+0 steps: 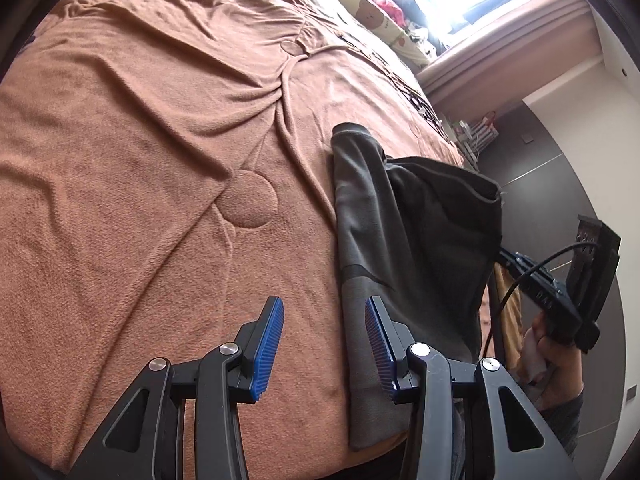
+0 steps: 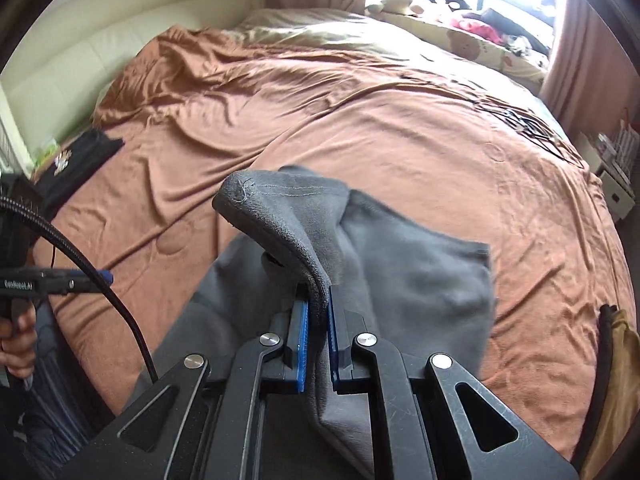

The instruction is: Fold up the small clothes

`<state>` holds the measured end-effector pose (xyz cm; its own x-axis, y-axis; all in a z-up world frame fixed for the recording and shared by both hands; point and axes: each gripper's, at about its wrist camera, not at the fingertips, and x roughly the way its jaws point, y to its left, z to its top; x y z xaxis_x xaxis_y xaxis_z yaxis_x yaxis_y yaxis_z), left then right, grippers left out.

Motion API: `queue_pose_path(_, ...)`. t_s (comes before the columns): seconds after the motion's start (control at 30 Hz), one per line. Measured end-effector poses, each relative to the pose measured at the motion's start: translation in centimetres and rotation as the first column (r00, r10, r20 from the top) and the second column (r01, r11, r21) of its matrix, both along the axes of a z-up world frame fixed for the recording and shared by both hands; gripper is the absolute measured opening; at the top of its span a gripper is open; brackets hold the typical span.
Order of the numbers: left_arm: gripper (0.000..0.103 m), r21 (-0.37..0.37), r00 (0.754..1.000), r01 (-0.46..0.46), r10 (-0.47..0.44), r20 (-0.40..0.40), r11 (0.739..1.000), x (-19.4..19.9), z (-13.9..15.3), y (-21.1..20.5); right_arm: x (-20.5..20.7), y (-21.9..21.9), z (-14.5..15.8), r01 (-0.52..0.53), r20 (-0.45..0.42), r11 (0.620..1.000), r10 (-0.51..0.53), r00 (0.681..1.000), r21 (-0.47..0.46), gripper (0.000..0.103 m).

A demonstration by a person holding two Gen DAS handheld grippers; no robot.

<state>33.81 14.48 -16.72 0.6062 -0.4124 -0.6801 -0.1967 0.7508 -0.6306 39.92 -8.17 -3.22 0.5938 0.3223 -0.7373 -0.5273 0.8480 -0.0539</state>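
A: Right gripper [image 2: 318, 332]?
B: Clamped on a folded edge of the grey fleece garment [image 2: 400, 264], which is being held up over the brown blanket [image 2: 400, 140].
A: Left gripper [image 1: 324, 332]?
B: Jaws spread, nothing being gripped. The garment's hanging strip [image 1: 360, 248] is lying just right of its right pad [image 1: 378, 340], long axis running straight ahead.
A: Nearer tool for the free end?
B: Left, judged; a small rightward shift is being called for.
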Motion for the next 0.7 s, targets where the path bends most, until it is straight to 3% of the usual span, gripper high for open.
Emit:
queue_pose_path(0.27,0.045,0.031,0.999,0.039,-0.038,-0.017,0.999,1.7,0.3,-2.6,2.4,-5.9,0.5,0.104,-0.020,0.987,-0.102,0.995,0.125,0.005)
queue_pose_path(0.7,0.045,0.093,0.994,0.079,-0.072,-0.080,0.993,4.0,-0.5,-5.5,10.5,-12.6,-6.2,0.288,-0.225,0.908,-0.225,0.948,0.305,0.004)
